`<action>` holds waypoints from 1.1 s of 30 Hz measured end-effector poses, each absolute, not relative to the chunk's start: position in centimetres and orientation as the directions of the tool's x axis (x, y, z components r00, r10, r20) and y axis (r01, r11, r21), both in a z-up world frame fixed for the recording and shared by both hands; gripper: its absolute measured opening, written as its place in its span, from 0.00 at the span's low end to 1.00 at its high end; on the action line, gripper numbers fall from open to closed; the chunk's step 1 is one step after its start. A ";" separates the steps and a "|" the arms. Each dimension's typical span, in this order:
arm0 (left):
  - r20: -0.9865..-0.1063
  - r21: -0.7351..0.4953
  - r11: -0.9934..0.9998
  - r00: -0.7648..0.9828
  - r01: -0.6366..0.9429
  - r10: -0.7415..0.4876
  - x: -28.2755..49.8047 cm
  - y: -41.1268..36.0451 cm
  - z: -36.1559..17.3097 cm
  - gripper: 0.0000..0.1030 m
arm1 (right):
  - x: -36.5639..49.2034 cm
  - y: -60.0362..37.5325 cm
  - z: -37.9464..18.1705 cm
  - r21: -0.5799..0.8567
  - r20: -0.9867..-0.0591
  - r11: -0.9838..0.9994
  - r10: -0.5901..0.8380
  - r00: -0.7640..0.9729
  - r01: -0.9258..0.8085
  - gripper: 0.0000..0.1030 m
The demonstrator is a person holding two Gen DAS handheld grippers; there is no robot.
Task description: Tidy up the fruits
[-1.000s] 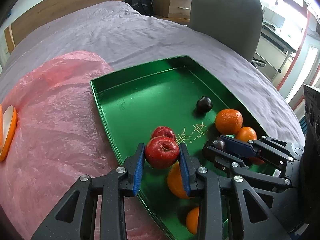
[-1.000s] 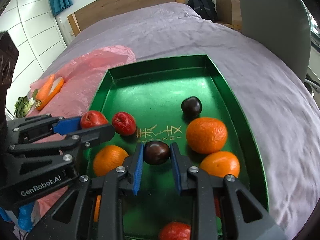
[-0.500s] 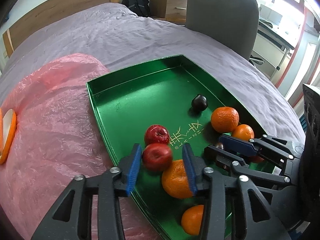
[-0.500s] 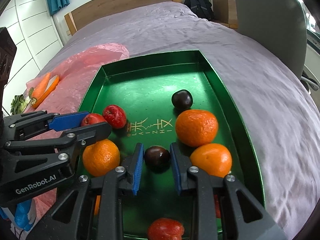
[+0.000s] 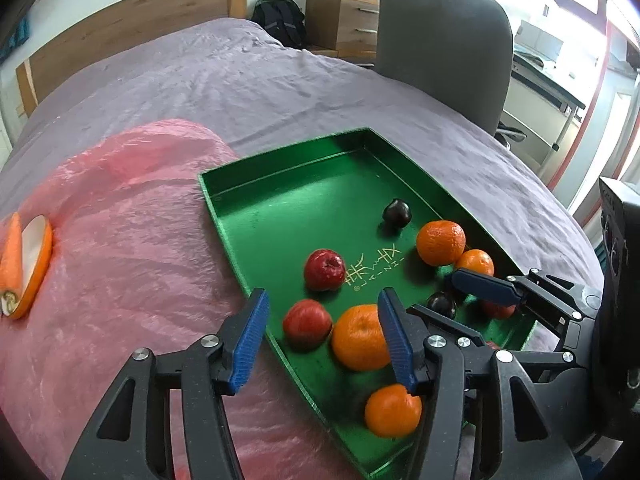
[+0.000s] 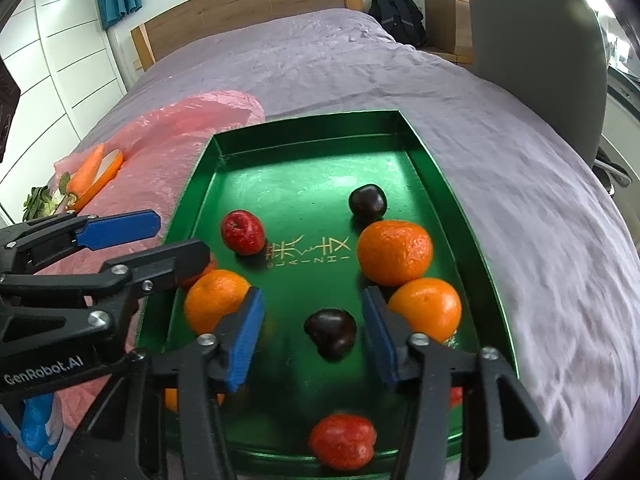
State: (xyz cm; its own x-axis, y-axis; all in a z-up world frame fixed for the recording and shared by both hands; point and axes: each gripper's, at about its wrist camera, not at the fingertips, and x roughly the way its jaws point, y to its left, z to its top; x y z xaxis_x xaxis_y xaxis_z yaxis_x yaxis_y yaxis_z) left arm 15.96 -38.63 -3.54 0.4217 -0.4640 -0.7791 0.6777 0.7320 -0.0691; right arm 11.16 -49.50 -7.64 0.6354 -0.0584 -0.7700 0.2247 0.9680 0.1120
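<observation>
A green tray lies on the purple bedspread and holds several fruits. My left gripper hovers over the tray's near left wall, its jaws opening. A red apple rests on the tray floor below them, free of the pads, beside an orange. My right gripper is wide and still opening. A dark plum lies between its blue pads, touching neither. Also in the tray are a second red apple, another plum and two oranges at the right.
A pink plastic bag covers the bed left of the tray, with a carrot and leafy greens on it. A grey chair stands at the bed's far right. Another red fruit lies at the tray's near wall.
My left gripper let go of the red apple, opened and drew back upward; the apple now lies in the tray. My right gripper opened off the dark plum, which rests on the tray floor.
</observation>
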 end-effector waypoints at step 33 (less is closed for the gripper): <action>-0.745 0.071 0.945 0.647 0.319 -0.162 4.9 -10.7 -0.9 0.55 | 4.4 -31.9 0.2 0.125 -0.736 0.990 0.139 0.662 -0.069 1.00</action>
State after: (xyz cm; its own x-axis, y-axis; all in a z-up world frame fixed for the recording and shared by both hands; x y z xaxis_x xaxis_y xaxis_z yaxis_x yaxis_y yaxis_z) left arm 4.90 -10.71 -0.88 0.6472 -0.1625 -0.7448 0.3186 0.9453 0.0706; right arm 4.44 -31.88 0.16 0.6624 0.1389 -0.7362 -0.0686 0.9898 0.1251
